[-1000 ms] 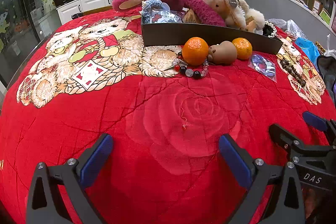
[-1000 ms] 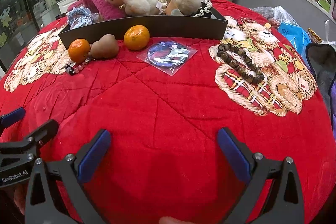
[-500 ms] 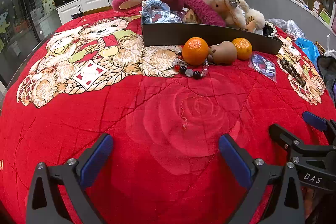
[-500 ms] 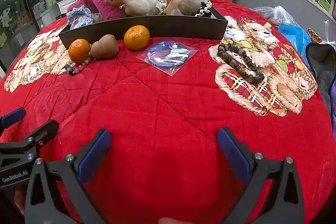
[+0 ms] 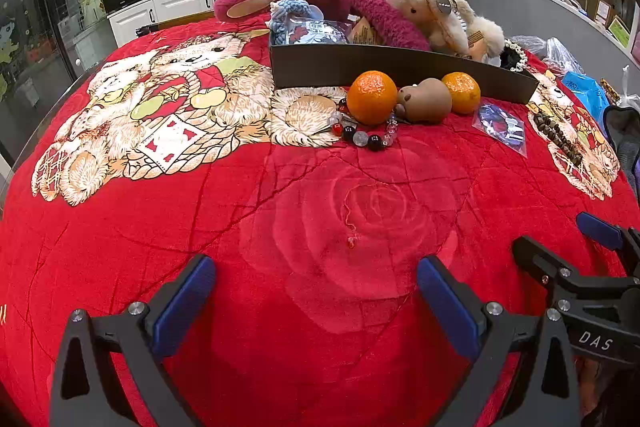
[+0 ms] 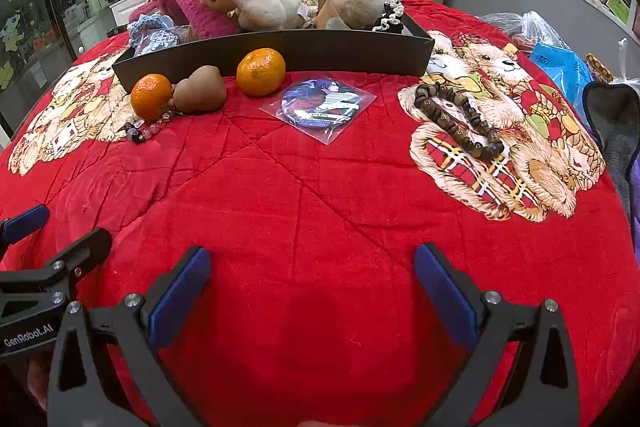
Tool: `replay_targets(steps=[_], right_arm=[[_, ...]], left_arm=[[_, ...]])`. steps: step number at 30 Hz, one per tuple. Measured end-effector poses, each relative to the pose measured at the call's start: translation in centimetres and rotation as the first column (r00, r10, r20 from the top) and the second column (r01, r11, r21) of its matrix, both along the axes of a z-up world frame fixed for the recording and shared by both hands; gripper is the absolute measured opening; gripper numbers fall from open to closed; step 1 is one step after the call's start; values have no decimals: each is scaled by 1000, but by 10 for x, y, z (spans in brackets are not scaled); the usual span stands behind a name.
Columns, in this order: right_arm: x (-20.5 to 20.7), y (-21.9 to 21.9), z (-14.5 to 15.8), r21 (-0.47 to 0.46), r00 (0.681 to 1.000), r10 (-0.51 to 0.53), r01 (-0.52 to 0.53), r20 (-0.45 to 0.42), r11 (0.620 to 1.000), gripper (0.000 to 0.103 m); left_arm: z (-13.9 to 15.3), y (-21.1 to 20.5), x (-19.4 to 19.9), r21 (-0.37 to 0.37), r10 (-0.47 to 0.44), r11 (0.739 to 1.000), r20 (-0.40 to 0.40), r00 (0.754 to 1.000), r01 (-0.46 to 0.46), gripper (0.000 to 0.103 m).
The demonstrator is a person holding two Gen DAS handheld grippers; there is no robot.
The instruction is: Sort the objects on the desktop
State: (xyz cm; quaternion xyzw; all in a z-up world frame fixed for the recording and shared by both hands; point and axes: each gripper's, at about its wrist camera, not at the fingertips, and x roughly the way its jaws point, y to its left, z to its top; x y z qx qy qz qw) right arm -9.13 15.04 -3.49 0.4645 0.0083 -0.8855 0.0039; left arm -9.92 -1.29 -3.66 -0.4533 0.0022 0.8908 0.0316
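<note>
Left wrist view: left gripper spread wide, empty, above the red blanket. At 12 o'clock sit two oranges, a brown toy and a bead bracelet, against the tray.

Right wrist view: right gripper spread, empty. Badge at 12 o'clock, wooden beads at 1 o'clock.

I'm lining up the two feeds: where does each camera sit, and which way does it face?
Left wrist: on the left claw, low over the red blanket, facing the tray; its own open fingers show, and the right claw at the right edge.
Right wrist: on the right claw, facing the same tray; its open fingers show, and the left claw at the left edge.
Shared: two oranges, brown toy, badge, both bracelets.
</note>
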Motion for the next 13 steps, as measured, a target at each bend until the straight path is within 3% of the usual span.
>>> replay_targets(steps=[13], right_arm=[[0,0,0,-1,1000,0,0,0,1000,103]], left_arm=[[0,0,0,-1,0,1000,0,1000,0,103]])
